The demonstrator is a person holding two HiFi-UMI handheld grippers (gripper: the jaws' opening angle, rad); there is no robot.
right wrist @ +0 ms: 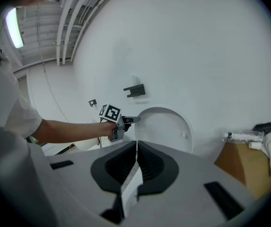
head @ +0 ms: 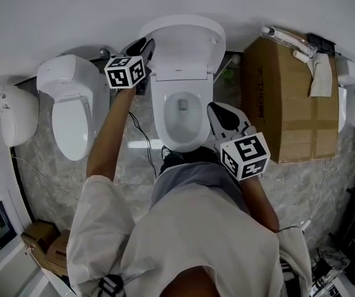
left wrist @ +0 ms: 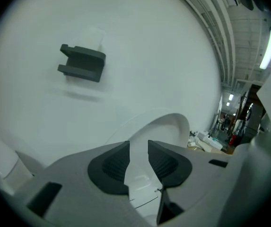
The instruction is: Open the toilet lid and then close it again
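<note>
Pinching upright lid edge | left claw | right claw closed, beside bowl

Pale short-sleeved shirt; left gripper, right gripper grey, black-white marker cubes.

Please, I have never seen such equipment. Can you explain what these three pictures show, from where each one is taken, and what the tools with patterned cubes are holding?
There is no robot here. A person stands over a toilet and holds a two-jaw gripper in each hand. The patterned cubes are parts of those tools. The head view comes from a camera on the person's head, looking down. The other two views come from cameras riding on each gripper, looking along its jaws. The left gripper appears to pinch the left edge of the raised toilet lid. The right gripper hangs near the toilet's front, jaws together, holding nothing. Beside it stand a second toilet and a cardboard box.
</note>
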